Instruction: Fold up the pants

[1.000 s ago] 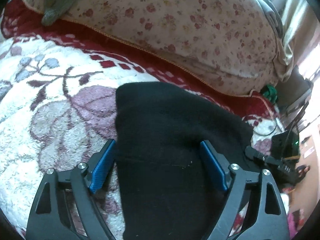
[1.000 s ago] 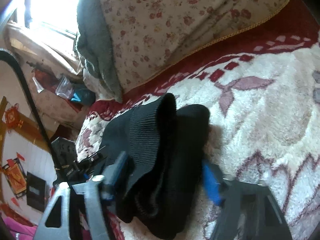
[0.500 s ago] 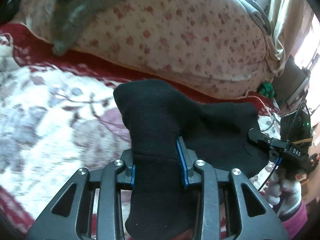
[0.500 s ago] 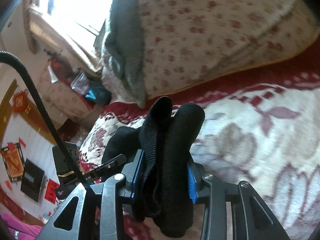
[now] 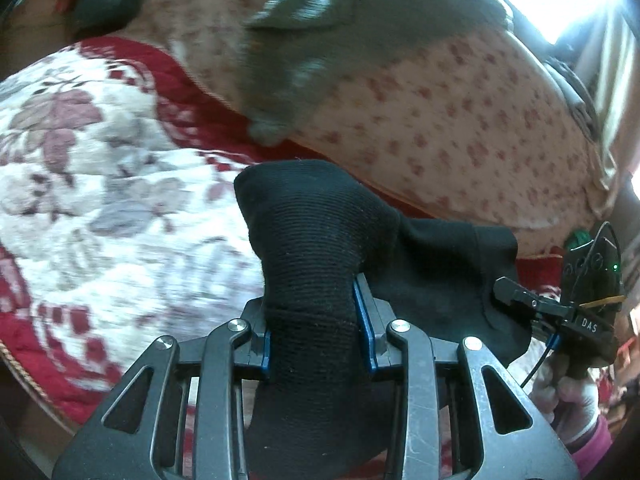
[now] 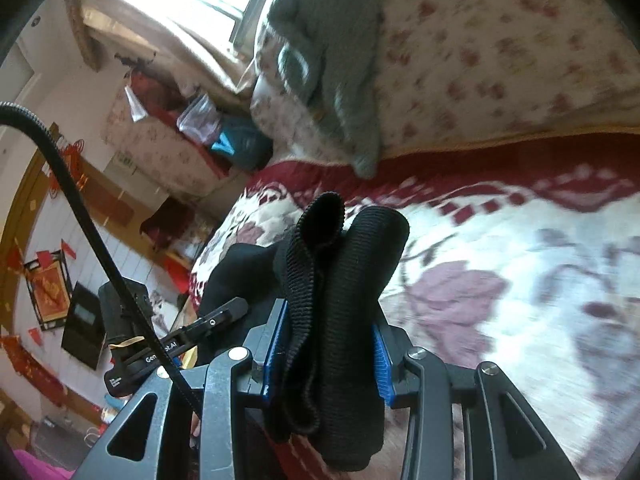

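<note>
Left claw (image 5: 316,320) is pinching a bunched end of the black pants (image 5: 320,248), and the right claw (image 6: 326,352) is clamped on another thick wad of the same fabric, so we've got both ends lifted off the bed (image 5: 120,200). The bit that matters: the cloth spans sideways between the two claws, running toward the right edge of the left view where the other claw shows. We'd guess both carry it over together to fold.
</note>
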`<state>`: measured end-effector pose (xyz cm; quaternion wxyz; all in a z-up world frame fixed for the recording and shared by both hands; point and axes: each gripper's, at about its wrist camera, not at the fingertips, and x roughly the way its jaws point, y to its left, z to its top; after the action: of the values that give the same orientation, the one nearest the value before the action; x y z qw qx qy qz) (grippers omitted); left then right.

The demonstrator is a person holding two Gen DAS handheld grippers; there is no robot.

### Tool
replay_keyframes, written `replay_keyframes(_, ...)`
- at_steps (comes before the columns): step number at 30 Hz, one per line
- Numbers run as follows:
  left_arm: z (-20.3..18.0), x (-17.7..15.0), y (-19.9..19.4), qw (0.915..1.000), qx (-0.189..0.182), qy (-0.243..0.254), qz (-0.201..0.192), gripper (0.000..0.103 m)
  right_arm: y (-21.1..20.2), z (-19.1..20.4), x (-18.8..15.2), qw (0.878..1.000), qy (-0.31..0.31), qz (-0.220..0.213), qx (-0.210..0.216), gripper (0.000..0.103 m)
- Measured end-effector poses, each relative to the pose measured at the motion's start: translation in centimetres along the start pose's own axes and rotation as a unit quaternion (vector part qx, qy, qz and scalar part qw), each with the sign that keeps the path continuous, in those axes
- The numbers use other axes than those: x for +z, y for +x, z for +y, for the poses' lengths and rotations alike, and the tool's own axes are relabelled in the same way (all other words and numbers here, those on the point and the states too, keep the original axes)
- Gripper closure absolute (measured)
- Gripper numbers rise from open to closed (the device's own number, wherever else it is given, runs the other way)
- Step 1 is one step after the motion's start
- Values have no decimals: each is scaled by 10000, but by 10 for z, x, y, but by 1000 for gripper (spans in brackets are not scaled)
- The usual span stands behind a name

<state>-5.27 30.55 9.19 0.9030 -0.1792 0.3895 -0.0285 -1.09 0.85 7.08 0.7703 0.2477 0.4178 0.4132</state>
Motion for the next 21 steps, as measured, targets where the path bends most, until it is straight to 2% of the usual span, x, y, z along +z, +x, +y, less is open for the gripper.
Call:
replay_keyframes(7, 54, -1, 14, 9984, 260, -453, 211, 72, 65, -1, 5, 9989, 113, 455, 29, 66)
replay_keyframes(12, 70, -8, 30, 9967, 316, -681, 320, 70, 92, -19, 3, 9970, 218, 678, -300, 61)
replay_keyframes(15, 67, -10, 33, 9969, 457, -608, 217, 62, 97, -35, 0, 9954, 379, 806, -365, 55)
replay_keyframes(19, 62, -13, 35, 9953, 821, -515, 48, 44, 92, -33, 2, 9953, 259, 804, -477, 54)
replay_keyframes(21, 59, -14, 34, 9942, 982, -439, -3, 43, 87, -26, 4, 9950, 100, 823, -558, 54)
